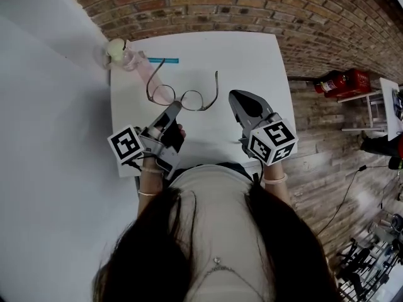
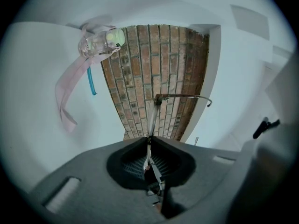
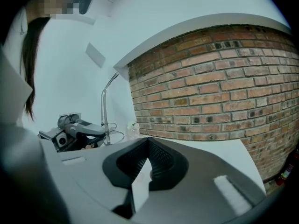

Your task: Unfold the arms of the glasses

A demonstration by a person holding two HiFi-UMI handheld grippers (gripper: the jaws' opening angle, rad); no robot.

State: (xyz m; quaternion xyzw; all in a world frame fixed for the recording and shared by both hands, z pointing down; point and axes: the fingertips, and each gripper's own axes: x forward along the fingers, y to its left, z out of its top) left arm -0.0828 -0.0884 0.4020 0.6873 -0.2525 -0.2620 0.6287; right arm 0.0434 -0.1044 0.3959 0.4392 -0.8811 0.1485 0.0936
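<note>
My left tool [image 1: 175,107] is pressed together on the glasses [image 1: 184,97], pinching the thin metal frame at the lens nearest that hand. In the left gripper view the wire rim runs straight down between the jaws, and one arm [image 2: 182,96] reaches off to the right with its curved tip free. From the head view both arms look swung out from the front, pointing away from me toward the brick wall [image 1: 252,5]. The glasses are over the middle of the white desk [image 1: 252,61], and I cannot tell whether they rest on it or hang just above.

My right tool [image 1: 235,97] sits just to the right of the glasses, apart from them. Its jaws meet at the tips with nothing between them, and only a sliver of desk shows through the gap lower down.

At the desk's far left corner lies a clear bottle [image 1: 123,55] with a pale round top. A pink strap [image 1: 148,74] trails from it toward the glasses, and a short blue stick [image 1: 162,60] lies beside it. A red fire extinguisher [image 1: 343,82] lies on the floor to the right, well apart from the desk.
</note>
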